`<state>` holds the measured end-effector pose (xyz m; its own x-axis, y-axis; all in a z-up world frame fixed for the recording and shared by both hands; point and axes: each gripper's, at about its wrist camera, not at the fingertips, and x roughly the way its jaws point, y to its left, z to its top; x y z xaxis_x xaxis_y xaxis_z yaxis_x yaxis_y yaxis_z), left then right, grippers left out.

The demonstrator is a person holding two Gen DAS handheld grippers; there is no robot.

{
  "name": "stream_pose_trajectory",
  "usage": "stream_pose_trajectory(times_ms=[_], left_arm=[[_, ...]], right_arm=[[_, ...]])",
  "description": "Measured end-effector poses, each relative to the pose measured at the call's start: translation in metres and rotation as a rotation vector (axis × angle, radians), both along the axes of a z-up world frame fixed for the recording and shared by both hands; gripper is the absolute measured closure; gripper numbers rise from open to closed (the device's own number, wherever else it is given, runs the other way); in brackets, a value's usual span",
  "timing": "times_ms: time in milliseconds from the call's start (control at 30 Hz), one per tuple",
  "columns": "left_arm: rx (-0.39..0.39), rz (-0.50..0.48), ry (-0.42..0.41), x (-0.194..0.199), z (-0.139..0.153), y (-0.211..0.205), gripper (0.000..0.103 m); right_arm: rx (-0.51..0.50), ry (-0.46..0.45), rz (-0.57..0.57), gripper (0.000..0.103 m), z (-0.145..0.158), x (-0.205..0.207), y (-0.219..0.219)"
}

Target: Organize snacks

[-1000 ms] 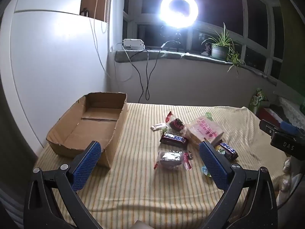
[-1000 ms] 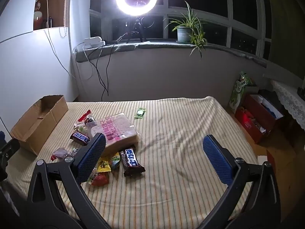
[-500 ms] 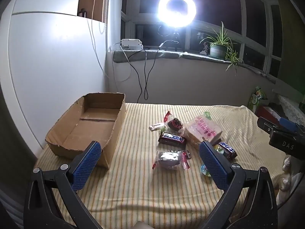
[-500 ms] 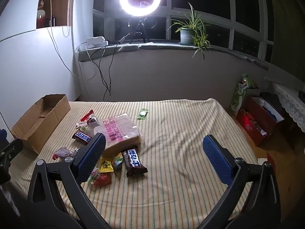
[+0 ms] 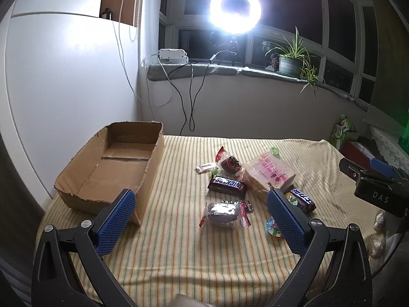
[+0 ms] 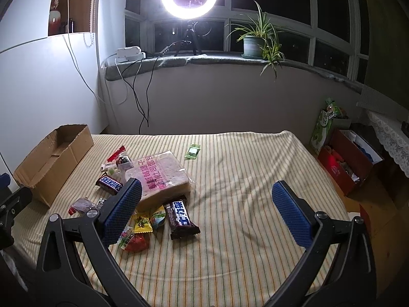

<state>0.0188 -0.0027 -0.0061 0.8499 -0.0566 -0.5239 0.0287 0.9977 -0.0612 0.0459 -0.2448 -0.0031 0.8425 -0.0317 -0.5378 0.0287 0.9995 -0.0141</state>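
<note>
An open, empty cardboard box [image 5: 112, 168] [image 6: 51, 153] stands at the left of a striped yellow cloth. Snacks lie in a loose pile to its right: a bagged bread loaf [image 5: 268, 172] [image 6: 159, 176], a Snickers bar [image 5: 226, 185] [image 6: 110, 184], a second dark bar [image 6: 182, 216] [image 5: 301, 199], a clear-wrapped dark cake [image 5: 223, 213], a red-ended wrapped sweet [image 5: 228, 163], small candies [image 6: 141, 223]. A green packet [image 6: 193, 152] lies apart. My left gripper [image 5: 202, 215] hovers open above the near cloth. My right gripper [image 6: 207, 212] is open, right of the pile.
A white wall borders the box on the left. Behind the cloth a sill carries a ring light [image 5: 235, 9], a power strip with hanging cables [image 5: 172, 53] and a potted plant [image 6: 253, 44]. A red box [image 6: 347, 161] and bags sit on the floor at right.
Both views have drifted slightly; in the right wrist view the pile and box sit a little further right than before. Neither gripper's opening has changed, and no snack has moved.
</note>
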Motion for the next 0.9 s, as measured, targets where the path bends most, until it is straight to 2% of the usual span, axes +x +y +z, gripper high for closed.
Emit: stream_pose_trajectory(times_ms=[900], left_arm=[[-0.002, -0.013, -0.02, -0.0059, 0.0008, 0.0033, 0.001]], right_arm=[[-0.009, -0.005, 0.012, 0.0, 0.0022, -0.0053, 0.0076]])
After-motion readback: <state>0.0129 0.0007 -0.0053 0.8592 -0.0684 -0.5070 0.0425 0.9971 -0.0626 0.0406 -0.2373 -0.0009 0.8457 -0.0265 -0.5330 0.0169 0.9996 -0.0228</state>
